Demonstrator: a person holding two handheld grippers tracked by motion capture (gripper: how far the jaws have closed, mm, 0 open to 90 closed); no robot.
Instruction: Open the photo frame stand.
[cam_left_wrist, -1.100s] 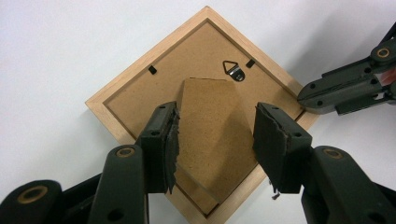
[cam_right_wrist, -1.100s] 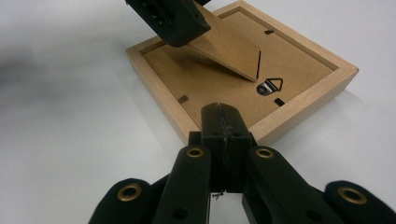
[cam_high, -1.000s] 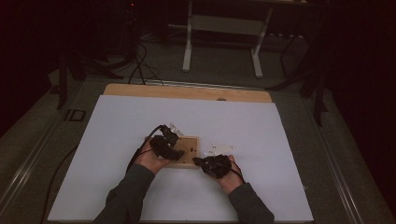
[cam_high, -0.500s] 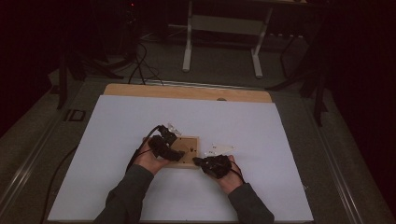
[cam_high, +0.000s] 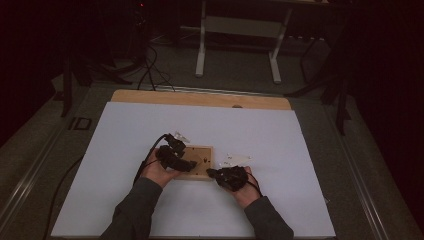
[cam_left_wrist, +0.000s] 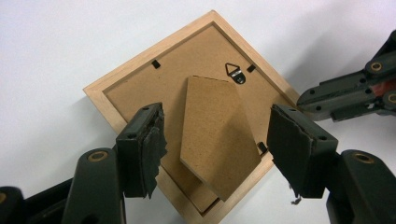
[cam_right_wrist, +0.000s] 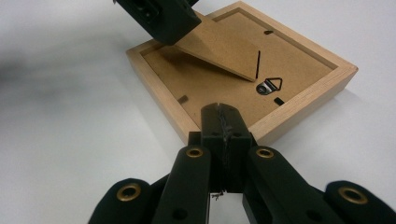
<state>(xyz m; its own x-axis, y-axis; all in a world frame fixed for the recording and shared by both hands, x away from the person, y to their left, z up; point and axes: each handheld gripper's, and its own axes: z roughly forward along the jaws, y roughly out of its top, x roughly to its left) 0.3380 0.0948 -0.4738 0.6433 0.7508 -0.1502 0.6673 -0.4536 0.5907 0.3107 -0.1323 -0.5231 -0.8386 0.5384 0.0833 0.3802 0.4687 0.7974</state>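
Observation:
A light wooden picture frame (cam_high: 202, 156) lies back-up on the white sheet, near the table's middle. Its brown backing (cam_left_wrist: 140, 84) carries a metal hanger (cam_left_wrist: 235, 72) and a cardboard easel stand (cam_left_wrist: 215, 126) that is tilted up. My left gripper (cam_high: 187, 164) hovers over the frame, open (cam_left_wrist: 215, 114), with one jaw on each side of the stand and not touching it. My right gripper (cam_high: 212, 173) is shut on nothing (cam_right_wrist: 223, 112), and its tip is at the frame's near rim (cam_right_wrist: 261, 128). In the right gripper view, a left jaw (cam_right_wrist: 161, 16) hangs over the raised stand (cam_right_wrist: 219, 49).
Small clear bits lie on the white sheet (cam_high: 125, 140), some right of the frame (cam_high: 235, 159) and some behind the left hand (cam_high: 179, 136). The table's wooden far edge (cam_high: 200, 98) borders a dark floor with cables and a white stand's legs (cam_high: 202, 45).

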